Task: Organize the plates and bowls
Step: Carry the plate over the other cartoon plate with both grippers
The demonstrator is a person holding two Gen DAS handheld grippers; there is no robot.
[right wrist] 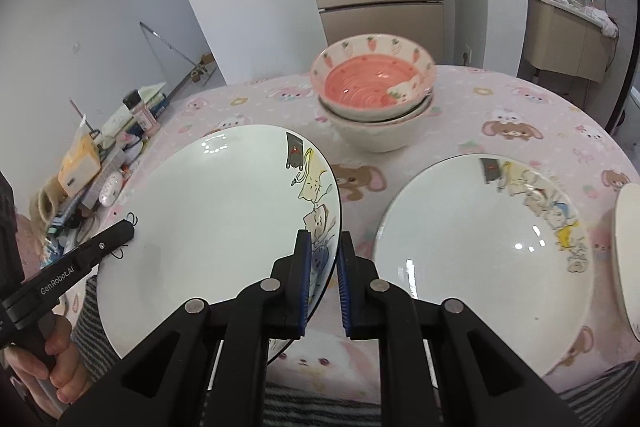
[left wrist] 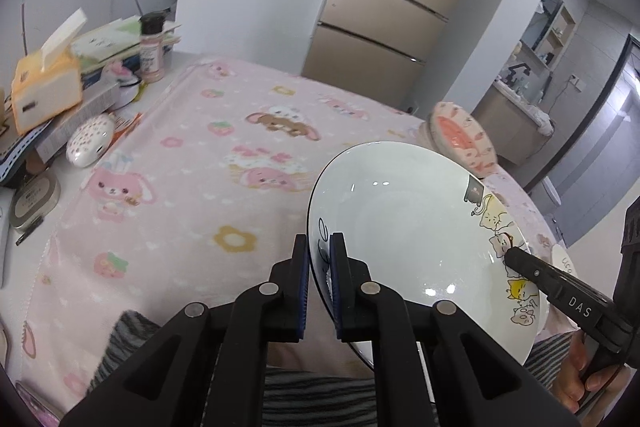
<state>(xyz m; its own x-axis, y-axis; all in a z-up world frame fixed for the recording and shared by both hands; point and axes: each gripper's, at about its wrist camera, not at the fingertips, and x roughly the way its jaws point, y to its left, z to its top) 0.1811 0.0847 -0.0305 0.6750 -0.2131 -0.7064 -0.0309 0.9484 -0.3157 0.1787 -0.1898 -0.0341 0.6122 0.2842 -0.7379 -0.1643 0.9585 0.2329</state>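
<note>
I've got both hand-held grippers, left (left wrist: 320, 259) and right (right wrist: 324, 259), clenched on opposite rims of one plate (right wrist: 216, 219), raised off the table (right wrist: 500, 99). Next: stack it onto second plate (right wrist: 472, 251) just right.

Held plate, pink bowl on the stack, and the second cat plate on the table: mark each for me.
Held plate (right wrist: 208, 211), right wrist view, bare white centre.
Pink bowl (right wrist: 362, 87), right wrist view, ridged pink inside.
Second cat plate (right wrist: 460, 247), right wrist view, plain white well.
</note>
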